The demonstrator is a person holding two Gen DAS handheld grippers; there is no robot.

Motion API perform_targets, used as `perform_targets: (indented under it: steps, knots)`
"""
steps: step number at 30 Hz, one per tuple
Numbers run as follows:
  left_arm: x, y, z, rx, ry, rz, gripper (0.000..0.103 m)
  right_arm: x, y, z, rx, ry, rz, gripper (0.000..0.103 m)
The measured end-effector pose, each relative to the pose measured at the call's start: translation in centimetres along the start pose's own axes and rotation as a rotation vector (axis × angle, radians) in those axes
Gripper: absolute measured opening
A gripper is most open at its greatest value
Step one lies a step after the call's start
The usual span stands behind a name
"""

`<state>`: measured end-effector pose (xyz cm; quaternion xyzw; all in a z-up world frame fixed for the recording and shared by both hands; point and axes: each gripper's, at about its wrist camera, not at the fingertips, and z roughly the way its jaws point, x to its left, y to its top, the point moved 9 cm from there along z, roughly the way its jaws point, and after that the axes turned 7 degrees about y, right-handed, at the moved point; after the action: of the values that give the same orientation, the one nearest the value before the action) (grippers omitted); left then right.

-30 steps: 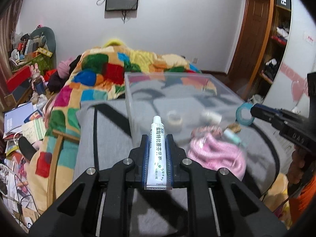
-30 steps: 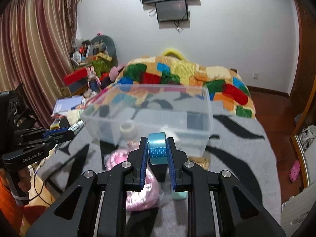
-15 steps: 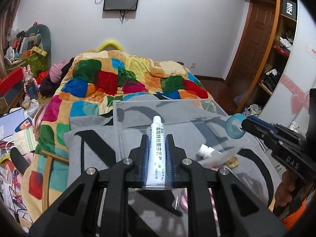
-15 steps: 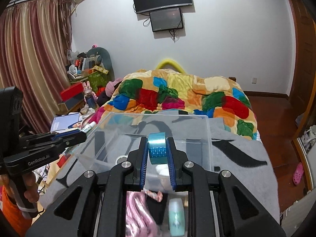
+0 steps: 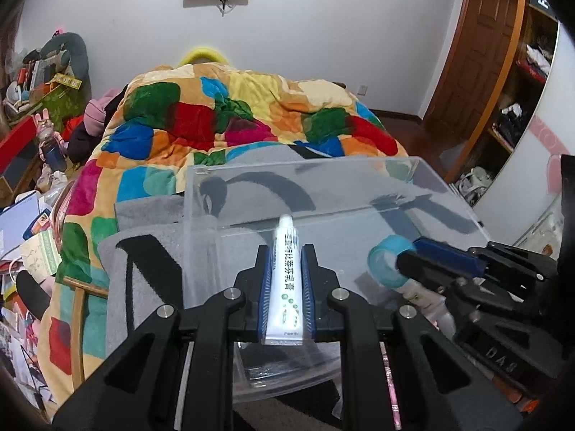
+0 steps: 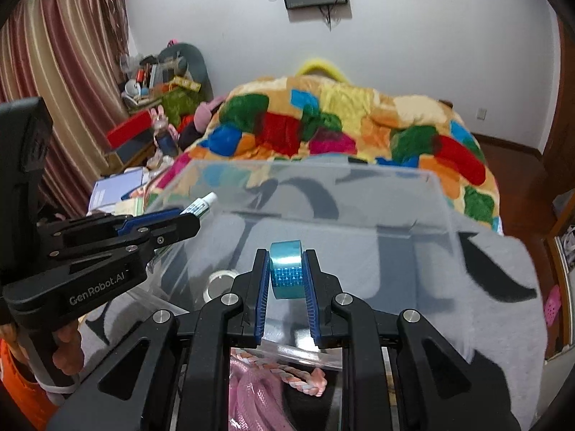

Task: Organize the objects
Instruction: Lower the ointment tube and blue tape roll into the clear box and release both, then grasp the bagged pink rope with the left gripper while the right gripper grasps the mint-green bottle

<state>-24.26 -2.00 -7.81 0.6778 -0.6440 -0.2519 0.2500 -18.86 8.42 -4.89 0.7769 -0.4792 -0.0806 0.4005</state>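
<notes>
My left gripper (image 5: 285, 251) is shut on a white tube of cream (image 5: 286, 280), cap pointing forward, held over the near rim of a clear plastic box (image 5: 359, 183). My right gripper (image 6: 285, 256) is shut on a teal roll of tape (image 6: 285, 273), also held over the box (image 6: 359, 194). The right gripper with the tape (image 5: 386, 267) shows at the right in the left wrist view. The left gripper with the tube (image 6: 199, 206) shows at the left in the right wrist view. A clear tape roll (image 6: 219, 282) lies inside the box.
The box stands on a grey blanket (image 6: 503, 269) on a bed with a colourful patchwork quilt (image 5: 233, 115). A pink braided rope (image 6: 273, 377) lies in front of the box under my right gripper. Cluttered shelves (image 6: 158, 82) and books stand at the left.
Both grippers have moved forward over the box's open top and closer together, each still holding its object. The views now look down into the box.
</notes>
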Motion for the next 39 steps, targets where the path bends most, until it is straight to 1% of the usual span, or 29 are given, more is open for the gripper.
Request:
perform_targets:
  steps: [4,7,9,11,12,14,15,17,20,22,24,27,30,34,36,37,39]
  knots:
    - [-0.2,-0.2,0.0,0.004,-0.004,0.004,0.016,0.3,-0.8,0.8,0.041,0.009,-0.015,0.017]
    - [-0.5,-0.3,-0.7,-0.002,-0.013,0.006,0.018,0.5,-0.9,0.3,0.039,0.013,-0.023,0.017]
    - [-0.7,-0.4,-1.6,-0.015,-0.015,0.012,0.026,0.5,-0.9,-0.3,0.03,0.014,-0.029,0.018]
    - [-1.0,-0.6,-2.7,-0.035,-0.011,0.016,0.043,0.4,-0.9,-1.4,0.015,0.015,-0.035,0.021]
    - [-1.0,-0.6,-3.3,-0.047,-0.009,0.018,0.047,0.4,-1.0,-2.0,0.007,0.012,-0.04,0.022]
    - [-1.4,-0.9,-4.5,-0.07,-0.008,0.023,0.06,0.3,-1.0,-3.1,-0.01,0.005,-0.047,0.026]
    - [-1.6,-1.1,-5.1,-0.08,-0.005,0.025,0.062,0.0,-1.3,-4.0,-0.023,-0.003,-0.051,0.028]
    - [-2.0,-1.7,-6.0,-0.091,-0.004,0.022,0.072,-0.3,-1.8,-5.3,-0.039,-0.015,-0.053,0.036]
    - [-3.1,-2.7,-6.2,-0.077,-0.005,0.027,0.073,-1.5,-2.9,-7.2,-0.057,-0.041,-0.041,0.043]
    - [-4.5,-3.7,-5.9,-0.053,-0.023,0.042,0.073,-2.5,-4.1,-8.0,-0.055,-0.065,-0.031,0.045]
    - [-6.1,-4.9,-5.2,-0.021,-0.041,0.069,0.073,-3.4,-5.4,-8.5,-0.037,-0.084,-0.021,0.045]
    - [-8.2,-6.2,-4.1,0.007,-0.042,0.101,0.073,-4.5,-7.4,-8.7,-0.007,-0.112,-0.016,0.045]
    - [-9.8,-7.6,-2.9,0.044,-0.043,0.117,0.073,-5.1,-8.7,-8.5,0.016,-0.117,-0.006,0.045]
    - [-9.2,-9.1,-2.1,0.052,0.027,0.154,0.074,-5.7,-9.8,-8.1,0.041,-0.117,0.004,0.045]
    - [-8.0,-9.8,-2.6,0.042,0.028,0.149,0.081,-5.7,-10.3,-7.9,0.05,-0.109,0.001,0.045]
    - [-7.4,-10.2,-2.8,0.038,0.035,0.148,0.086,-5.7,-10.5,-7.8,0.055,-0.105,-0.002,0.045]
    - [-5.8,-10.9,-3.5,0.036,0.042,0.15,0.086,-5.5,-10.8,-7.5,0.064,-0.101,-0.01,0.045]
